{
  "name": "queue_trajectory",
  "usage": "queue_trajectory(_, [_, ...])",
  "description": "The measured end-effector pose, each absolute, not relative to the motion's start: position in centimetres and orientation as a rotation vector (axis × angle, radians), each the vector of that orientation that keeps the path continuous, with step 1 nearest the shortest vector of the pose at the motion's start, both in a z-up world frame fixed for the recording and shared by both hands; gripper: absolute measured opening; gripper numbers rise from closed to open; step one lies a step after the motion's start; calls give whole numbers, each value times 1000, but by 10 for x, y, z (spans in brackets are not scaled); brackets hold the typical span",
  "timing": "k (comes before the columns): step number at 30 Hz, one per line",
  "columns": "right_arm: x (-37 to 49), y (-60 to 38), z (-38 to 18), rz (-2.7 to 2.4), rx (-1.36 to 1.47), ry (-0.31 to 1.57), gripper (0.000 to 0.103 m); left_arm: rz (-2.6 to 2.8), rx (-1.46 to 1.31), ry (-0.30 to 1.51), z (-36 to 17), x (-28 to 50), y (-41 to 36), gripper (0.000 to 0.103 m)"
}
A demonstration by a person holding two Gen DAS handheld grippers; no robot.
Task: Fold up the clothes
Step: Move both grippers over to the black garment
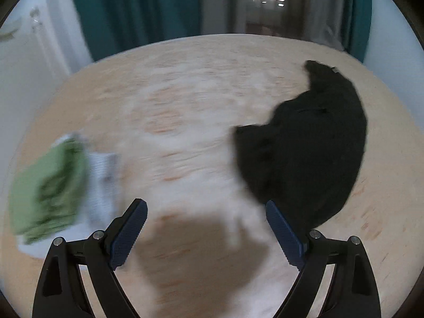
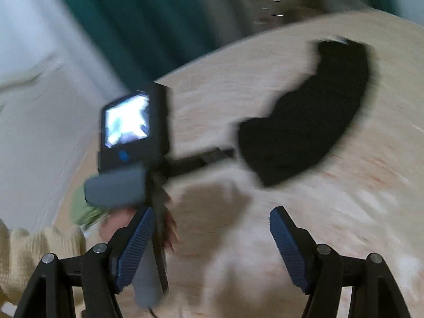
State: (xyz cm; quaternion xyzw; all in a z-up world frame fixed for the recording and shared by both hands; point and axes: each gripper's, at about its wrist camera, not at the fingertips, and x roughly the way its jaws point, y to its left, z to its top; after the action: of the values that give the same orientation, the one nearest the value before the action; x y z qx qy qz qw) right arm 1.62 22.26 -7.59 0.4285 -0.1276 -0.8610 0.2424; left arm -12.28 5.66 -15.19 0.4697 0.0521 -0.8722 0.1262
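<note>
A crumpled black garment [image 1: 304, 145] lies on the pale wooden table [image 1: 185, 92], right of centre; it also shows as a black garment [image 2: 304, 122] in the blurred right wrist view. My left gripper [image 1: 205, 206] hovers open over bare wood, its right finger [image 1: 283, 233] just short of the garment's near edge. My right gripper [image 2: 212, 217] is open above the table, nothing between its blue pads. The other hand-held gripper with its lit screen [image 2: 127, 124] sits ahead and to the left, its tip near the garment.
A folded green cloth [image 1: 47, 188] rests on folded white cloths [image 1: 102, 182] at the table's left edge. Teal curtains [image 1: 132, 8] and a window hang beyond the far edge. A cream knitted sleeve [image 2: 31, 251] and a hand [image 2: 119, 225] are at the lower left.
</note>
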Motion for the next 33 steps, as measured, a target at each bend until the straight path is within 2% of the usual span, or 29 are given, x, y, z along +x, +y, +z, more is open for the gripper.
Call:
queue_trajectory(6, [51,332,-92,-2565,1238,-689,75,-2244,1601,567,-211,-181,75,93])
queue_trajectory(9, [77,370,-99,-2646,1259,-853,77,-2133,1709,552,-236,-195,96,90])
queue_trajectory(10, [86,381,-101,-2668,1262,-907,78,-2171,1715,514,-233,-195,106,81])
queue_trajectory(11, [95,391,-103,-2688,1265,-960,78,-2226,1713,470,-229,-196,117,46])
queue_trajectory(12, [102,397,-105,-2707,1265,-1004,78,-2281,1710,424,-224,-196,128,23])
queue_trajectory(13, [107,401,-107,-2719,1260,-1037,78,-2339,1750,346,-219,-196,142,9])
queue_trajectory(16, [119,410,-107,-2746,1255,-1102,78,-2478,1875,243,-206,-185,171,8])
queue_trajectory(22, [128,413,-97,-2788,1246,-1119,78,-2632,2009,198,-185,-144,182,8])
queue_trajectory(27, [118,411,-103,-2741,1270,-1132,78,-2952,2254,-254,-154,-46,215,8])
queue_trajectory(33, [84,391,-125,-2645,1434,-1020,78,-2981,2450,-904,-164,49,191,8])
